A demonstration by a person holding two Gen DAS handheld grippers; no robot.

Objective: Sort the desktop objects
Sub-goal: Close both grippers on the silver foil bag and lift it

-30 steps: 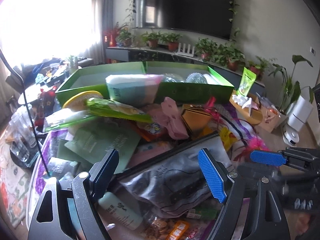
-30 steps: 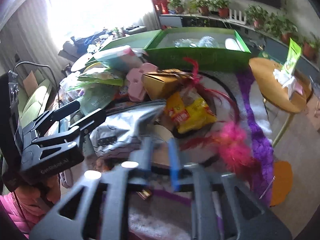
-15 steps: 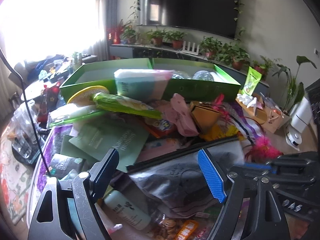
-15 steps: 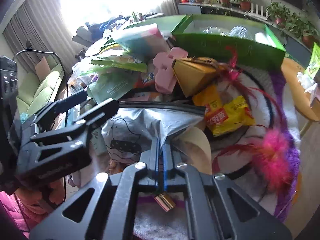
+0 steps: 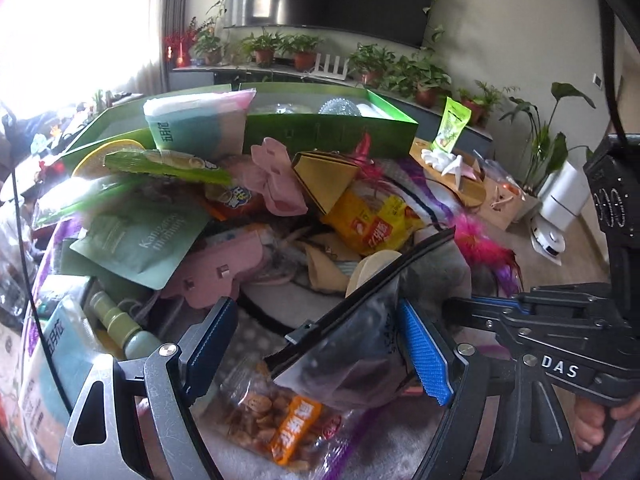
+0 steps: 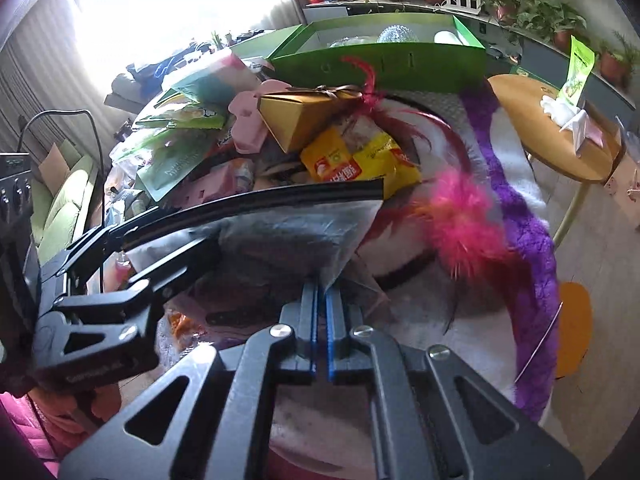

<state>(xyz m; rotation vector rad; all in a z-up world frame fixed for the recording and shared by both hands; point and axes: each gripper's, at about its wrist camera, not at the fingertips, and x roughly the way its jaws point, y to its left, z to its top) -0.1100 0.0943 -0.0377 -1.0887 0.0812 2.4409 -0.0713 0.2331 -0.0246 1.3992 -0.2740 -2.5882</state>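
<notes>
Right wrist: zip bag (image 6: 288, 236) corner is pinched by right tongs (image 6: 321, 336); left tongs (image 5: 320, 344) gape; slow lift advised.

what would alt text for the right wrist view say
The right gripper is shut on a corner of a clear zip bag with a black zip strip, lifted over a cluttered table. Behind it lie a yellow snack packet, a gold box, pink feathers and an open green box. The left gripper reaches in from the left beside the bag.
</notes>
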